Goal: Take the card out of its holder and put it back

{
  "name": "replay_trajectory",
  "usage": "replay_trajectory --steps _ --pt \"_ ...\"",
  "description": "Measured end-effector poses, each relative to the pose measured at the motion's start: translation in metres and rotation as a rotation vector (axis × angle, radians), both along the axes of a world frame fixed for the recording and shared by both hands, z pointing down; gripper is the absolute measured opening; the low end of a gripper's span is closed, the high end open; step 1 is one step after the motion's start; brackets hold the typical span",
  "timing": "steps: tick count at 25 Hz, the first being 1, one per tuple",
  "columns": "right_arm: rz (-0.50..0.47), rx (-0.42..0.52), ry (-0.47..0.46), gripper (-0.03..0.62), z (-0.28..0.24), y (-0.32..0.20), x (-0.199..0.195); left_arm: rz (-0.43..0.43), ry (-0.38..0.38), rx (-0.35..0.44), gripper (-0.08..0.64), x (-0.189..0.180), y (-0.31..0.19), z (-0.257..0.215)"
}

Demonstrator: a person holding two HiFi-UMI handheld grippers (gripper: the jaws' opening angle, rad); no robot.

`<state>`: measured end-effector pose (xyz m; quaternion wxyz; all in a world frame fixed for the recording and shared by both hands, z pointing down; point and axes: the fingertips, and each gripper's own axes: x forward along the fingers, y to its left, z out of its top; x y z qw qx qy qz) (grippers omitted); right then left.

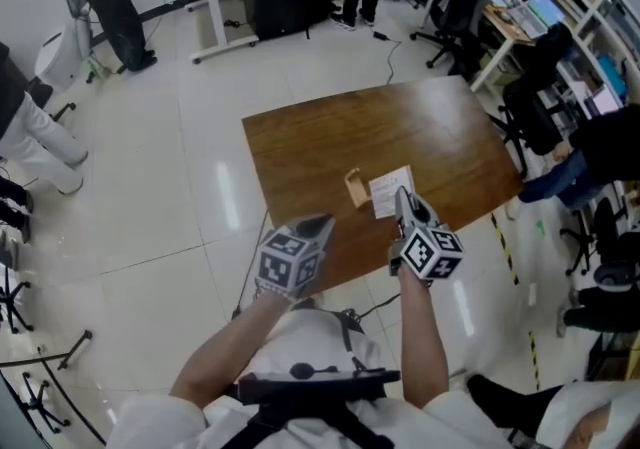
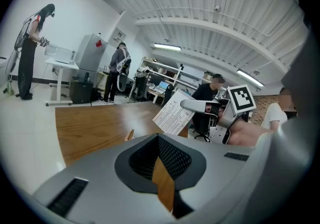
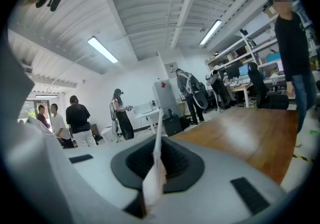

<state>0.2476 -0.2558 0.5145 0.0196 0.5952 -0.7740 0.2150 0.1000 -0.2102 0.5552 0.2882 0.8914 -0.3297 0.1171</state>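
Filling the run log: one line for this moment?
card: out of holder | right gripper: shut on card | left gripper: shut | holder: on table

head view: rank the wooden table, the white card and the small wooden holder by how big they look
1. wooden table, by far the largest
2. card
3. wooden card holder, the smallest; it lies right beside the card

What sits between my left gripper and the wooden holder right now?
Nothing: only bare table between left gripper and holder, in the head view.
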Motion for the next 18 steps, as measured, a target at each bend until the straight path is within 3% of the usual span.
replay_trajectory --steps 18 --pt "-0.111 -0.046 -0.010 0.021 0.052 -0.068 0.008 -0.035 -0.025 -0.023 -0.009 0.035 -0.039 0.024"
